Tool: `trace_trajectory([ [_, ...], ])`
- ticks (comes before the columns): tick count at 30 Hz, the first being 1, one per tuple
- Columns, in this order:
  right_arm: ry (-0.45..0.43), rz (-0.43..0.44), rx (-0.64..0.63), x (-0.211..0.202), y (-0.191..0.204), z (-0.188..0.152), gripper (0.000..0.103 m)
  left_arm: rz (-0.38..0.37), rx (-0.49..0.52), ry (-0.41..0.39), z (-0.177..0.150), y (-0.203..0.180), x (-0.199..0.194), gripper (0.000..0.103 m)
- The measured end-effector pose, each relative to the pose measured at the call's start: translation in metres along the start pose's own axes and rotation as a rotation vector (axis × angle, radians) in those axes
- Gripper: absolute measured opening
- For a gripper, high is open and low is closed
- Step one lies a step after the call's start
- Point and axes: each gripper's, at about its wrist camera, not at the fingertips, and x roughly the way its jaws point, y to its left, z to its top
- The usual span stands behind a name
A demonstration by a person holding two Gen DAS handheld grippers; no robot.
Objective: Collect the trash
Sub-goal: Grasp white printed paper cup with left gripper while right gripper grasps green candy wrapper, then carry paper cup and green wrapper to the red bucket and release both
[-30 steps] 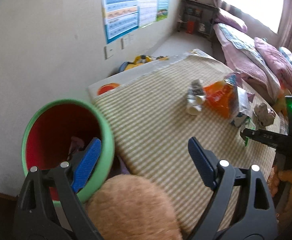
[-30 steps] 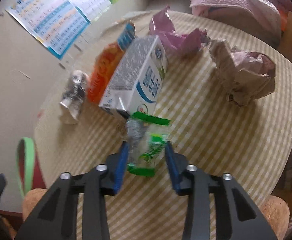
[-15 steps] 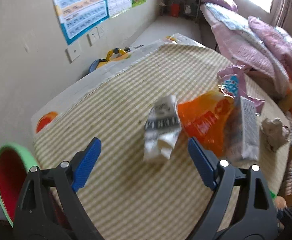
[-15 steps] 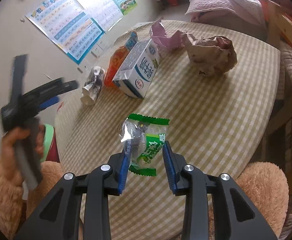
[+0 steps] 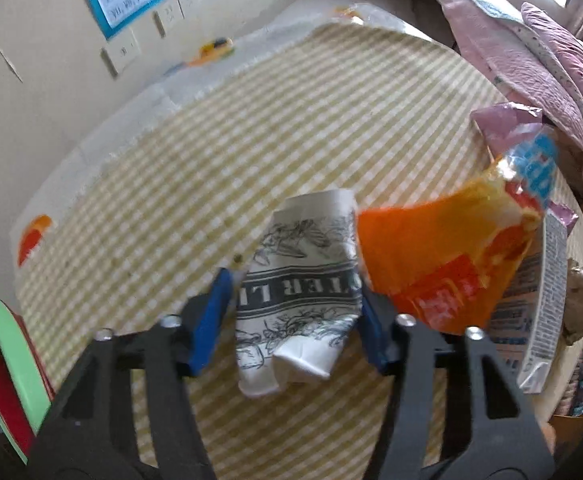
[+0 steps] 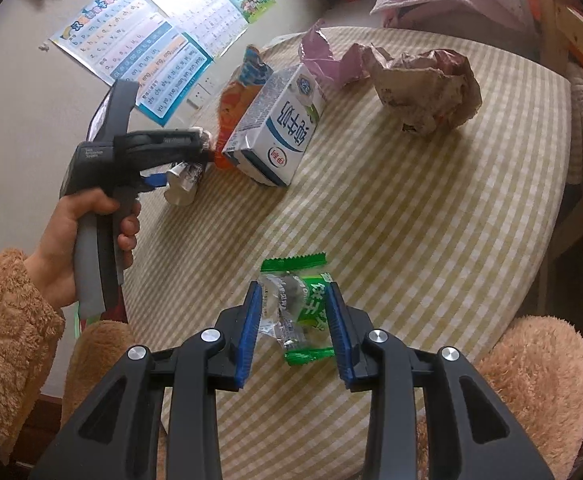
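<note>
place: home bedroom | cues: bed quilts (image 5: 531, 40), alphabet poster (image 6: 139, 64), checked tablecloth (image 6: 411, 220)

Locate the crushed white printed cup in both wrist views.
Left wrist: cup at lower centre, between the left gripper jaws, beside the orange bag.
Right wrist: cup at left of centre, partly hidden under the left gripper.
Shared landmark: milk carton, at the right edge in the left view.

Black plastic claw (image 6: 293, 320) arms carry blue ribbed pads (image 6: 247, 332) and silver screws (image 6: 210, 335) — a fuzzy tan fleece sleeve (image 6: 7, 340) covers the wrist.
</note>
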Motion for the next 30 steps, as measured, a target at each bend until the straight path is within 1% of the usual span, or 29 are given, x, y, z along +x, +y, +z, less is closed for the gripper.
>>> trace_trajectory([
  [1, -0.009, 0.001, 0.008, -0.002, -0.001, 0.0, 0.052, 0.0, 0.014, -0.002, -0.002, -0.001, -0.001, 0.047],
  [2, -0.018, -0.002, 0.016, -0.003, -0.003, 0.001, 0.061, 0.007, 0.029, -0.009, -0.005, -0.001, -0.003, 0.047],
  [4, -0.029, 0.002, 0.027, -0.006, -0.004, 0.002, 0.066, 0.024, 0.033, -0.037, -0.013, 0.003, -0.01, 0.047],
  [7, -0.015, -0.008, 0.021, -0.003, -0.003, 0.003, 0.067, 0.016, 0.005, -0.07, -0.028, 0.014, -0.024, 0.047],
  [10, 0.023, -0.029, -0.013, 0.006, 0.003, 0.001, 0.067, -0.02, -0.022, -0.095, -0.045, 0.021, -0.043, 0.047],
  [12, 0.034, -0.041, -0.04, 0.009, 0.009, 0.0, 0.067, -0.031, -0.035, -0.115, -0.059, 0.023, -0.057, 0.047],
  [15, 0.052, -0.083, -0.09, 0.014, 0.017, -0.003, 0.067, -0.02, -0.022, -0.155, -0.077, 0.024, -0.081, 0.047],
  [18, 0.074, -0.131, -0.118, 0.021, 0.022, -0.005, 0.066, -0.025, 0.006, -0.197, -0.093, 0.019, -0.103, 0.047],
  [20, 0.075, -0.154, -0.138, 0.023, 0.025, -0.005, 0.064, -0.031, 0.034, -0.205, -0.103, 0.016, -0.111, 0.047],
  [22, 0.074, -0.185, -0.16, 0.025, 0.029, -0.006, 0.059, -0.05, 0.043, -0.209, -0.116, 0.014, -0.119, 0.047],
  [24, 0.07, -0.196, -0.166, 0.025, 0.029, -0.005, 0.056, -0.1, 0.019, -0.203, -0.126, 0.017, -0.123, 0.047],
  [25, 0.068, -0.2, -0.162, 0.025, 0.028, -0.005, 0.046, -0.122, 0.006, -0.202, -0.132, 0.019, -0.125, 0.047],
  [26, 0.069, -0.197, -0.153, 0.025, 0.027, -0.005, 0.034, -0.141, -0.008, -0.201, -0.137, 0.021, -0.127, 0.047],
  [27, 0.07, -0.192, -0.142, 0.024, 0.025, -0.007, 0.029, -0.151, -0.02, -0.2, -0.141, 0.022, -0.129, 0.047],
  [28, 0.07, -0.182, -0.128, 0.023, 0.022, -0.006, 0.026, -0.159, -0.033, -0.199, -0.145, 0.024, -0.132, 0.047],
  [30, 0.058, -0.176, -0.116, 0.018, 0.021, -0.005, 0.025, -0.173, -0.047, -0.206, -0.15, 0.028, -0.138, 0.047],
])
